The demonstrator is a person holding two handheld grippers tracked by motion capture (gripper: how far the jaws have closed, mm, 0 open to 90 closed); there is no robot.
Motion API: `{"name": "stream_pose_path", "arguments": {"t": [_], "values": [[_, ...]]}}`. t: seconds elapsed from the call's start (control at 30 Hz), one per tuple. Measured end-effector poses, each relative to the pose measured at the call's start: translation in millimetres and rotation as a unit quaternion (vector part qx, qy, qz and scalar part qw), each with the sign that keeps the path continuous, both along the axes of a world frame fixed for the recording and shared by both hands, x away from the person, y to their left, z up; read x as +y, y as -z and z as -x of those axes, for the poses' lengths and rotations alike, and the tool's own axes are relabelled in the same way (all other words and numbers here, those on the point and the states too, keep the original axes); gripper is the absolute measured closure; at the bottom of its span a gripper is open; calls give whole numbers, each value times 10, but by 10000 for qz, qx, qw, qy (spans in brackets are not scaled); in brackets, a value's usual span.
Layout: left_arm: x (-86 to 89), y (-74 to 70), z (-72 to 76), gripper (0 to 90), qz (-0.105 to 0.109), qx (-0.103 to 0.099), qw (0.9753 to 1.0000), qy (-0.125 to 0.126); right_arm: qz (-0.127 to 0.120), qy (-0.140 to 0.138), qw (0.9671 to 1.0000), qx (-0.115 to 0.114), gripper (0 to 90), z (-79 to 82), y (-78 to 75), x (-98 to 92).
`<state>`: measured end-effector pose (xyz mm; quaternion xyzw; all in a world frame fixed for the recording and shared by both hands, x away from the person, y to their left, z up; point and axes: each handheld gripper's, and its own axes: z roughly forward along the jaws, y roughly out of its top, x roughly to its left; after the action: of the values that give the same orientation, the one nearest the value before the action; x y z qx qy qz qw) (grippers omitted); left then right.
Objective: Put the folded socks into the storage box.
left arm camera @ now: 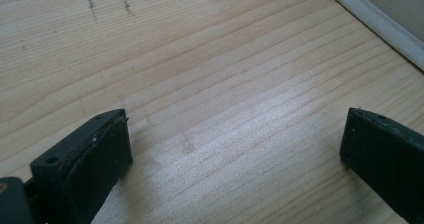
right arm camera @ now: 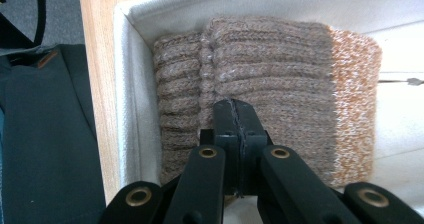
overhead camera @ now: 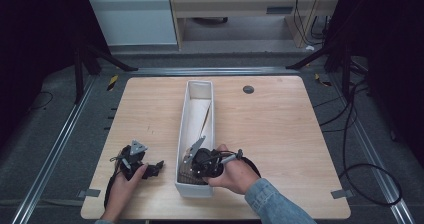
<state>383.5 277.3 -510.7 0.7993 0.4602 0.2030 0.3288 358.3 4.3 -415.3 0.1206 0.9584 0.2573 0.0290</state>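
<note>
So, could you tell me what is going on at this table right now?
A person is working with a gripper in each hand. The right gripper is down in the near end of a long white fabric box, its jaws pressed together over a folded brown knit piece with an orange edge that lies against the box's end wall. The left gripper rests wide open over the bare wooden table, beside the box, holding nothing.

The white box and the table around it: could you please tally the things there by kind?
White box: 1
Folded knitted item in the box: 1
Claws: 2, the left claw and the right claw
Total: 4
</note>
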Motion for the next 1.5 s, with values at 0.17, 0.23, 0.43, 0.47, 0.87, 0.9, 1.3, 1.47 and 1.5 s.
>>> {"name": "stream_pose_path", "arguments": {"t": [0.17,0.23,0.43,0.47,0.87,0.9,1.3,1.47,1.5], "values": [[-2,1,1,0,16,4,10000,-10,-121,3,9999,-102,900,14,-100,-45],[-2,1,1,0,14,3,10000,-8,-181,11,9998,-120,899,15,-147,-72],[-2,1,1,0,15,3,10000,-8,-451,119,9987,-212,834,-7,-267,-155],[-2,1,1,0,13,3,10000,-8,-490,148,9984,-244,801,-14,-281,-167],[-1,0,1,0,9,5,10000,-4,-1255,1400,9750,-1181,55,-277,-469,-315],[-1,0,1,0,7,6,10000,-2,-1356,1447,9719,-1268,49,-305,-505,-344],[-1,-1,1,0,-1,11,10000,1,-1567,2429,9402,-1803,76,-588,-706,-804],[-1,-1,2,0,-2,11,10000,-1,-1543,2758,9310,-1825,84,-645,-625,-1089],[-1,-1,2,0,-2,11,10000,-4,-1524,2807,9300,-1820,88,-647,-606,-1141]]}}
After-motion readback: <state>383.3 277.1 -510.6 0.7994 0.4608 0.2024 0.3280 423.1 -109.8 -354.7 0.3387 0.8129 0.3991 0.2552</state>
